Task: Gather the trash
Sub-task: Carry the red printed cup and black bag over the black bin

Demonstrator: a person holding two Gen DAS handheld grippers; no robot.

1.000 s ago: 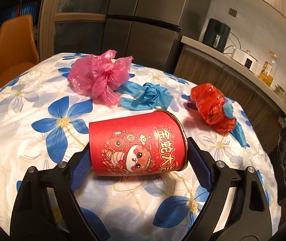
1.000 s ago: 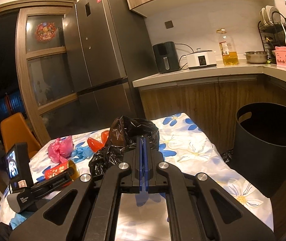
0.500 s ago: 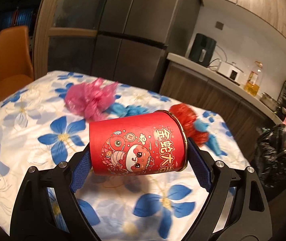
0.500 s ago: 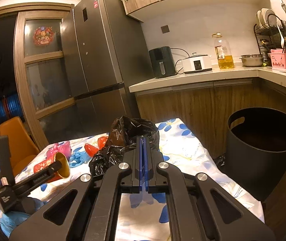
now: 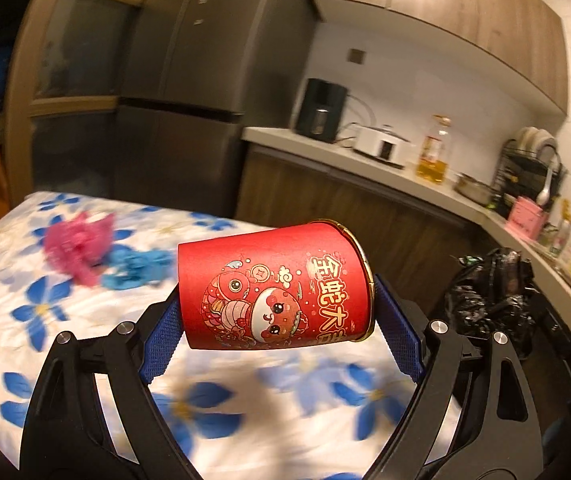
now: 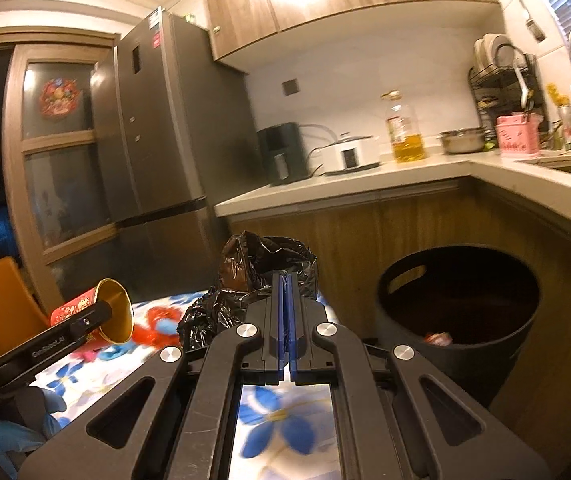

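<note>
My left gripper [image 5: 277,316] is shut on a red paper cup [image 5: 273,288] with a gold rim, held sideways above the flowered table [image 5: 45,320]. The cup also shows in the right wrist view [image 6: 101,312] at the left. My right gripper [image 6: 286,280] is shut on the edge of a black trash bag [image 6: 261,272], which also shows in the left wrist view [image 5: 493,296] at the right. A pink bag wad [image 5: 73,248] and a blue glove wad [image 5: 137,268] lie on the table's far side. A red wad [image 6: 157,324] lies behind the cup.
A black round bin [image 6: 461,312] stands on the floor to the right of the table, with a bit of trash inside. A wooden counter [image 6: 365,184] with appliances and an oil bottle runs behind. A fridge [image 6: 157,152] and an orange chair [image 6: 9,304] stand at the left.
My left gripper has lifted the red cup off the table and swung right toward the black bag. My right gripper, still holding the bag, has turned toward the bin.
</note>
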